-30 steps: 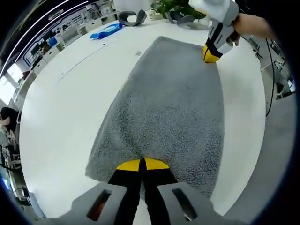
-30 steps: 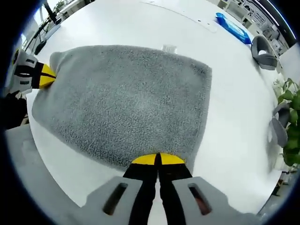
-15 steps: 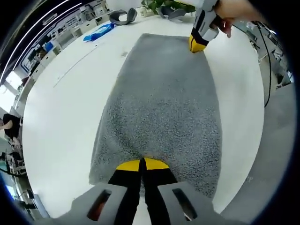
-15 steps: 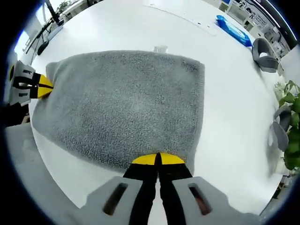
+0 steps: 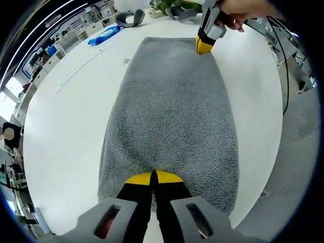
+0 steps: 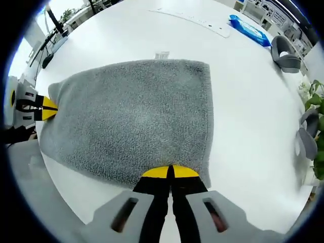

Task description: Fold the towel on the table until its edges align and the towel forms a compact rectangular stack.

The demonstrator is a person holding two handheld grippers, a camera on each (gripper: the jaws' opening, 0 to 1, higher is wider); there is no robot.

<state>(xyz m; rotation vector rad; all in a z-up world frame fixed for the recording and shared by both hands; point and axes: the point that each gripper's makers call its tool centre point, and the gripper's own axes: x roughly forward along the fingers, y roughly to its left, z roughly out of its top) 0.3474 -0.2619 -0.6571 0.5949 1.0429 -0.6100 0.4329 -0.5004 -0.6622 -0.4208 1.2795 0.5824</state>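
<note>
Over the last second the towel [image 5: 172, 111] has been drawn straighter, its far edge squaring up ahead of the right gripper [image 6: 169, 172] fingers. Both grippers, left gripper [image 5: 153, 177] too, stay clenched on near corners of the towel, which lies flat on the white tabletop [image 6: 243, 101]. Folding seems about to resume. A small tag beyond the towel is unreadable.
</note>
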